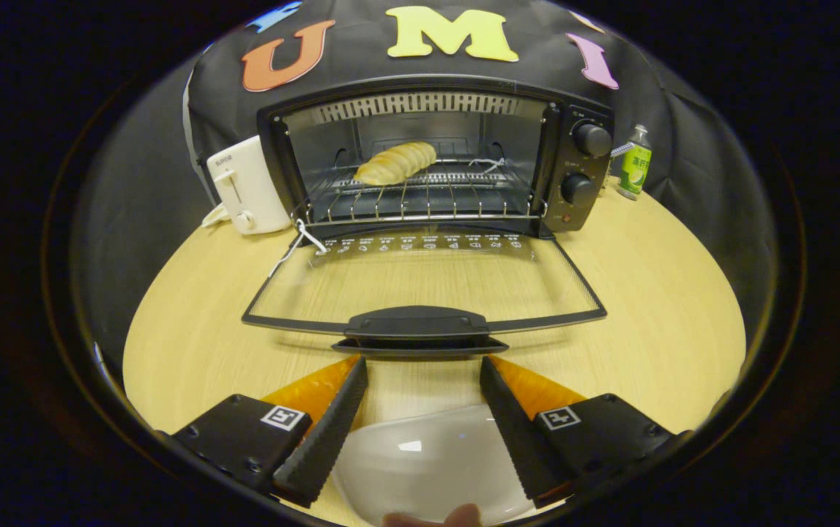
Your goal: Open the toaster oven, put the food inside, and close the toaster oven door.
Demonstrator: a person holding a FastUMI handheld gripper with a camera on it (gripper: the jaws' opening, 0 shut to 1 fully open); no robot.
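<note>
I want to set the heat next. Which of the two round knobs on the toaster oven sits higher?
The upper knob, near the top corner of the toaster oven panel. The other knob sits below it, just above a small red light. The gripper is open, fingers before the door handle.

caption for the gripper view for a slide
Open gripper just short of the lowered door handle of the toaster oven, bread already on its rack.

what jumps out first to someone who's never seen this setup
The black toaster oven with its glass door folded flat onto the wooden table, a bread roll on the rack inside. The open gripper sits just short of the door handle.
</note>
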